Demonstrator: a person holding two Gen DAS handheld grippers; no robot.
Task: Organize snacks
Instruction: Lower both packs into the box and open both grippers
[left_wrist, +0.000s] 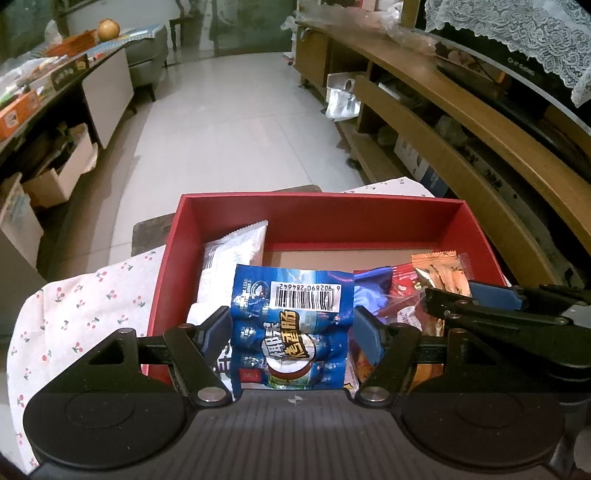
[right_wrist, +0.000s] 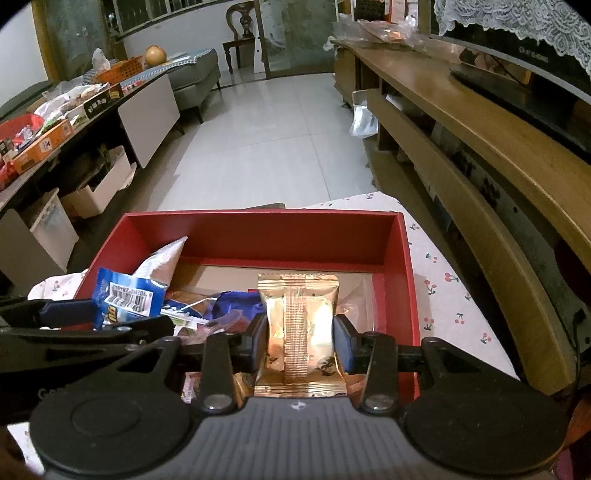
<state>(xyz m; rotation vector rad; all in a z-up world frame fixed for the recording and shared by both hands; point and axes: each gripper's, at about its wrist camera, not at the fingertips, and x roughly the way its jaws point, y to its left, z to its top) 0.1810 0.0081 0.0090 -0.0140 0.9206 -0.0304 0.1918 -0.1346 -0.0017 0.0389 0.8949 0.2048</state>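
While both grippers are held over the near edge of the red box, one packet is carried in each. The left gripper is clamped on a blue packet with a barcode label; its pads press the packet's two sides. The right gripper is closed on a gold packet, which is held upright between the pads, seam facing the camera. Both packets are held above the box's near end, among the loose snacks.

The box is set on a white cloth with a cherry print. One white packet is leaned against the box's left wall. An orange packet lies at the right side, and a pile of blue and red wrappers lies between the two grippers; their exact number cannot be told. The far half of the box floor is bare cardboard.

The two grippers are placed close side by side; in the left wrist view the right gripper's fingers reach in from the right, just beside the orange packet.

A long wooden shelf unit runs along the right. A low cabinet cluttered with boxes stands at the left, with one round yellow fruit at its far end. One wooden chair is seen at the back.
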